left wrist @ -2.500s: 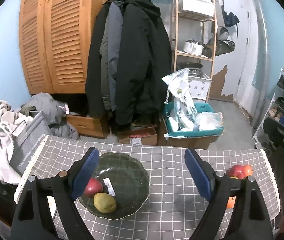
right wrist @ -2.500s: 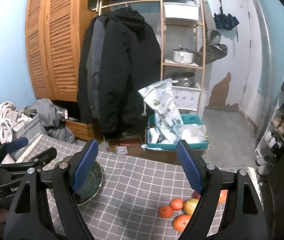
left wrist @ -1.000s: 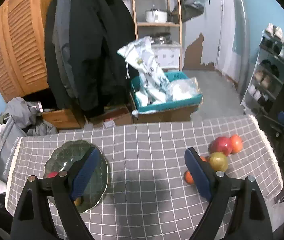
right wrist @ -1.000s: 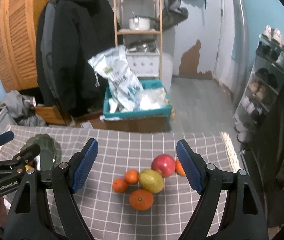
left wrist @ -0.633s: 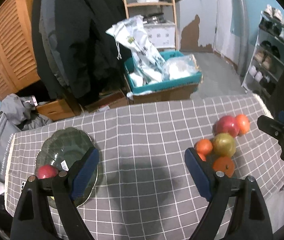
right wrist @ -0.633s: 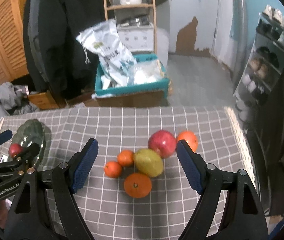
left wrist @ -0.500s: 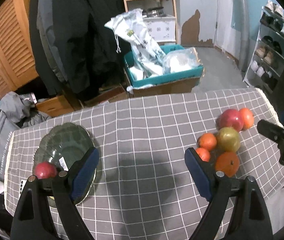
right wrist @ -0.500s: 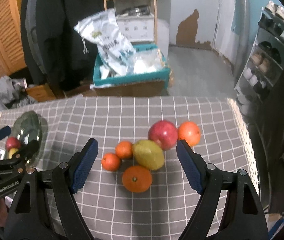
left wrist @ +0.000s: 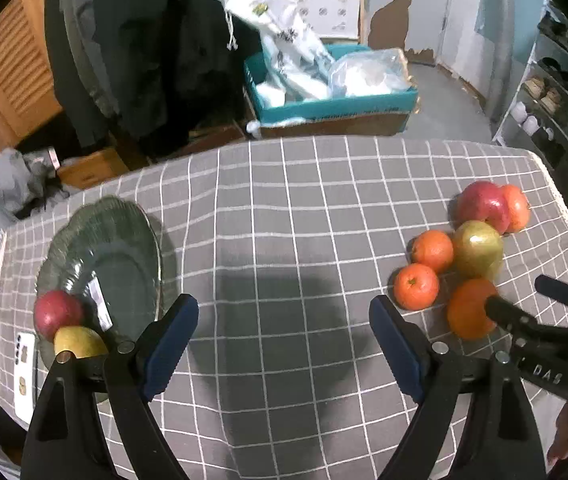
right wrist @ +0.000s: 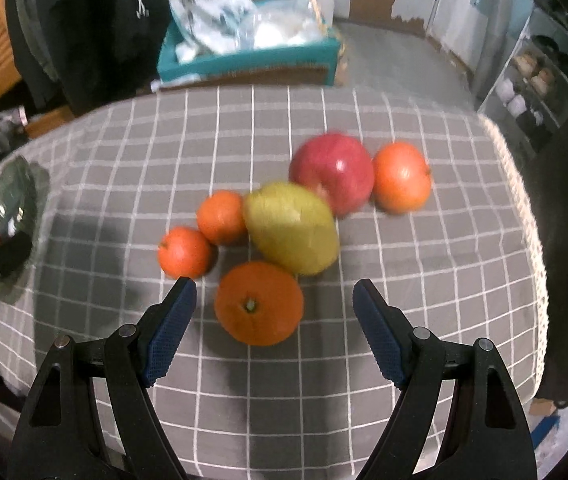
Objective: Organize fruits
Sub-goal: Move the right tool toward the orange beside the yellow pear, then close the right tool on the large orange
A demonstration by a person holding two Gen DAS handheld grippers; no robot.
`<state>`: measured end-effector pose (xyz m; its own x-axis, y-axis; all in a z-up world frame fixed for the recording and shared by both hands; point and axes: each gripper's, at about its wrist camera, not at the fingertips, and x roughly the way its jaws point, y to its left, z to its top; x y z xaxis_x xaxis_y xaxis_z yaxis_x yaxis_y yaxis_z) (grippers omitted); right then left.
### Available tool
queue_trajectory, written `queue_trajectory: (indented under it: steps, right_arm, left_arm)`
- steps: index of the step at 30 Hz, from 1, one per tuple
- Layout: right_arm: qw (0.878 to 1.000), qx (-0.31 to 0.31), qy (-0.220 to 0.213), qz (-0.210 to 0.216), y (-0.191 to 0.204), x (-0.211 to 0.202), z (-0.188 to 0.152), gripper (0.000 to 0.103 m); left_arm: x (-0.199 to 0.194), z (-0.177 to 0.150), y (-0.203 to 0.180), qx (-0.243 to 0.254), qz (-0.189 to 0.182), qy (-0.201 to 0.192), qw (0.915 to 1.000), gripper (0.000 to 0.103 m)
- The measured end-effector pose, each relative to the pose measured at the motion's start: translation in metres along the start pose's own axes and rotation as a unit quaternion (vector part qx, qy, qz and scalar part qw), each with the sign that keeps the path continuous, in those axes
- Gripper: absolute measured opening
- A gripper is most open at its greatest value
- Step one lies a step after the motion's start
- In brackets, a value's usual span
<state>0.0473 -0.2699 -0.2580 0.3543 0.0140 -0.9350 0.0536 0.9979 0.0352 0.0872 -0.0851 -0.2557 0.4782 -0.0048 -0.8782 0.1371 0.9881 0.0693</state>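
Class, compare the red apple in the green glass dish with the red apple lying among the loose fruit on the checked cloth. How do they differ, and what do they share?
The red apple in the dish sits inside the green glass dish; the red apple on the cloth lies on the checked cloth.
The dish apple touches one yellow-green fruit; the cloth apple sits in a cluster beside an orange and a yellow-green fruit.
Both are red, round and whole.
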Motion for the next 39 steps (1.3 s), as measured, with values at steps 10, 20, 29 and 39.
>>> queue_trajectory:
  steps: [10,20,29,39]
  right_arm:
    - [0.999,-0.003,0.049,0.008,0.006,0.040,-0.008,0.081]
    - [0.998,-0.003,0.067,0.014,0.008,0.067,-0.012,0.078]
    - [0.997,0.001,0.069,0.028,0.003,0.077,-0.017,0.065]
    - [0.999,0.031,0.030,0.014,-0.033,0.042,-0.016,0.065]
  left_arm:
    - [0.025,-0.009,-0.001,0.006,0.011,0.027,0.9996,0.089]
    - [0.036,-0.011,-0.009,0.020,0.007,0.038,0.9990,0.089]
    - [0.041,-0.007,-0.026,0.034,-0.011,0.042,0.9985,0.089]
    - [0.056,0.002,-0.060,0.052,-0.039,0.047,0.9968,0.089]
